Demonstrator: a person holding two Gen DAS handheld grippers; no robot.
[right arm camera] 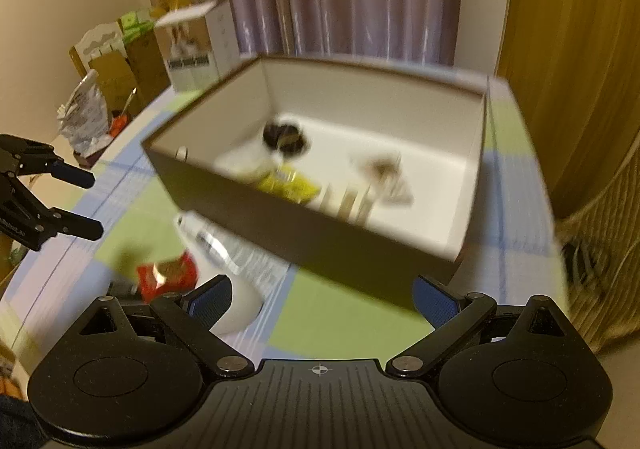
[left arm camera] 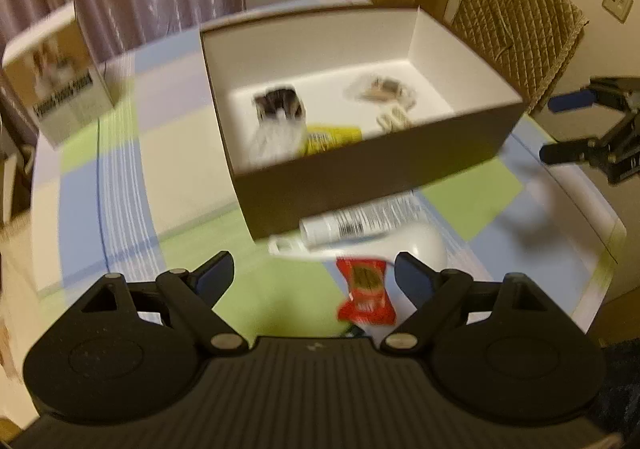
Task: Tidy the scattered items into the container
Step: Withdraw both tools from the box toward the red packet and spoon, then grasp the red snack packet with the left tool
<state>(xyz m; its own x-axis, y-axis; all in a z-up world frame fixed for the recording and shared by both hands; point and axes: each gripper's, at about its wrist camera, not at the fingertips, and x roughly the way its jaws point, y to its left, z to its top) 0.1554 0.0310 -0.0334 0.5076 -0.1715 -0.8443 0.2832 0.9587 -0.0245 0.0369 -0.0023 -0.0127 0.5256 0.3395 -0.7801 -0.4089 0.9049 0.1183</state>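
A dark cardboard box with a white inside stands on the checked tablecloth; it also shows in the right wrist view. Inside lie a dark-capped item, a yellow packet and a clear wrapped item. In front of the box lie a white tube, a white rounded object and a red sachet. My left gripper is open and empty, just before the red sachet. My right gripper is open and empty, near the box's front corner.
A printed carton stands at the table's far left. A chair with a quilted cover is behind the box on the right. Cartons and a crumpled bag sit beside the table. Curtains hang behind.
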